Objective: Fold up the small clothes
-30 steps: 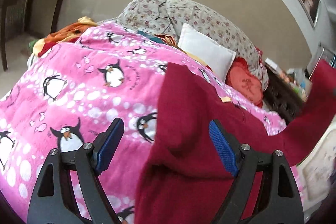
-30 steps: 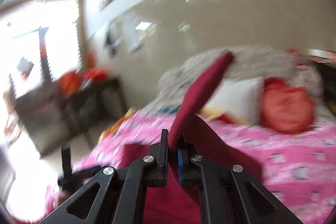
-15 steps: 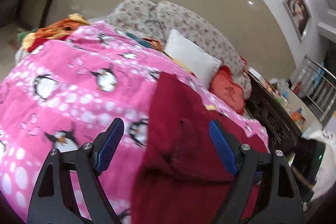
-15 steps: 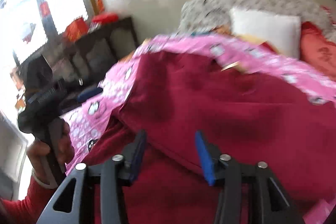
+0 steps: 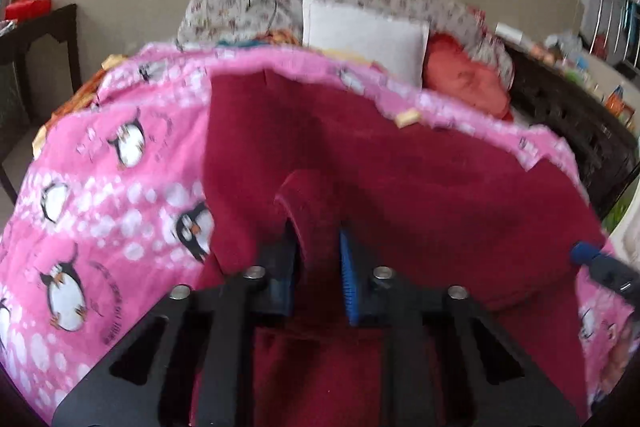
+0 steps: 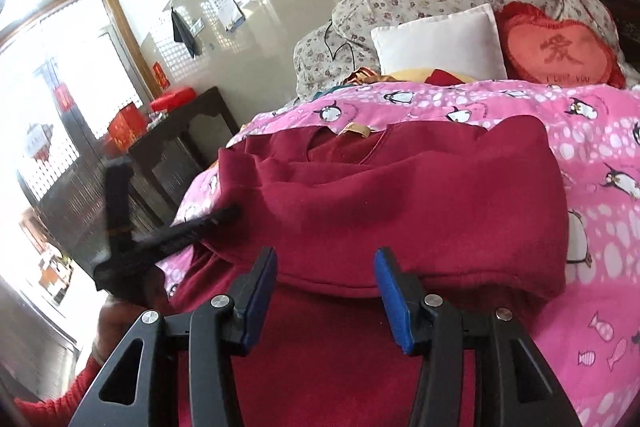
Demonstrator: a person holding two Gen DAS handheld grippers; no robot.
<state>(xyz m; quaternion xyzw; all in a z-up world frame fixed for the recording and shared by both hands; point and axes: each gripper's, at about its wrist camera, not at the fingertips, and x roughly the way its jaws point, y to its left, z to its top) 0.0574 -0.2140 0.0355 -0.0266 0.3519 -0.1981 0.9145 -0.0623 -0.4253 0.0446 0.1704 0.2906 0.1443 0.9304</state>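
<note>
Since a second ago the left gripper (image 5: 316, 259) goes from spread wide to pinched on a fold of the red sweater (image 6: 400, 195), while the right gripper (image 6: 324, 291) lets go and sits wide apart at the hem. Sweater's lying on the pink penguin blanket (image 6: 592, 155), just below the white pillow (image 6: 436, 43).

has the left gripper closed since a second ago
Yes. The left gripper, open over the pink penguin blanket earlier, now pinches a fold of the red garment.
</note>
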